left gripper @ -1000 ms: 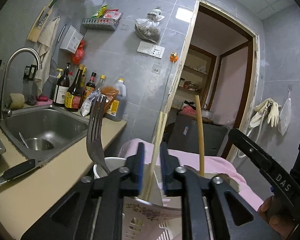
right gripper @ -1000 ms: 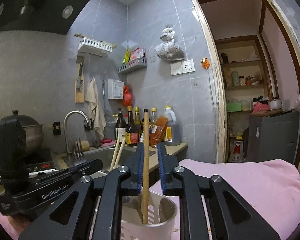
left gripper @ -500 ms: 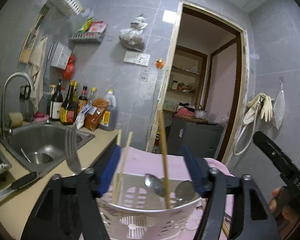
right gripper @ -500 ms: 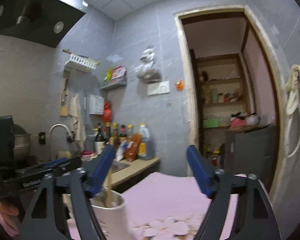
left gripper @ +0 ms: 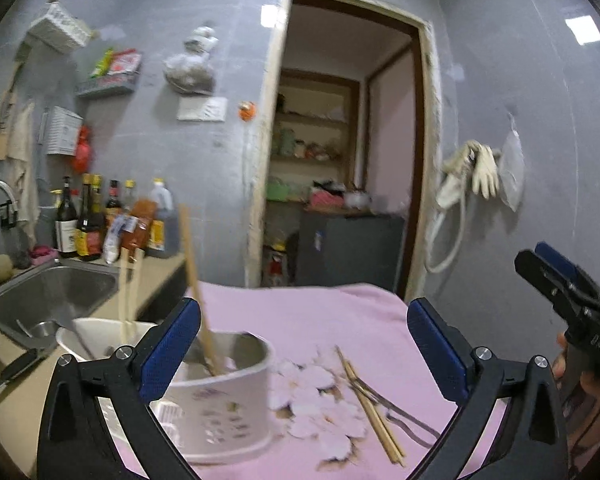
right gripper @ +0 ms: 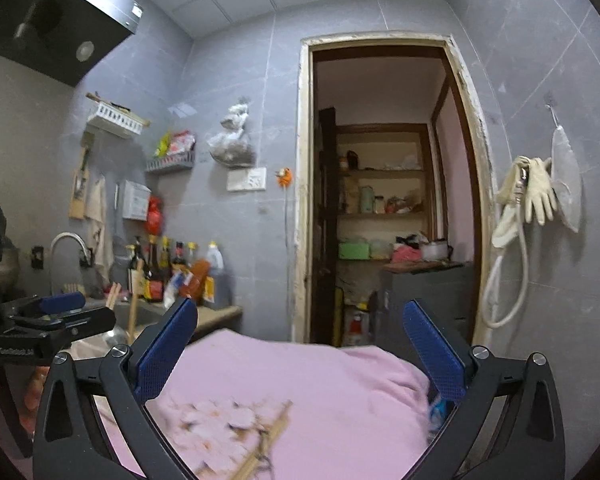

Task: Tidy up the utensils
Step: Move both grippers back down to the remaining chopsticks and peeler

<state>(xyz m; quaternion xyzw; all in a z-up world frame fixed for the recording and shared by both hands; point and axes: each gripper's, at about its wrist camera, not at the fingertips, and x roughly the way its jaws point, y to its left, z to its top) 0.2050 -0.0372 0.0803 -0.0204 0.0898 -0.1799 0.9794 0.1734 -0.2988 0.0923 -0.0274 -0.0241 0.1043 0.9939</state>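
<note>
Blue-padded and black-framed, the left tool (left gripper: 303, 350) has its jaws opening wide with nothing between the pads; the right tool (right gripper: 300, 354) is opening likewise and carries nothing. Just below and left of the left tool stands a white patterned cylindrical utensil holder (left gripper: 220, 404) with a wooden chopstick (left gripper: 194, 280) leaning out of it, and behind that a white perforated basket (left gripper: 100, 330) holding more chopsticks. Below and right of the left tool, a loose pair of wooden chopsticks (left gripper: 370, 408) and a thin metal fork (left gripper: 396, 412) lie on the pink flowered cloth (left gripper: 320, 320) over the desk. My reading: one drop-off is done, and the next move calls for a reach down to those loose pieces, closing on one thin handle. In the right wrist view the loose pieces are blurred and cut off at the bottom edge; the holder's contents are hard to make out
</note>
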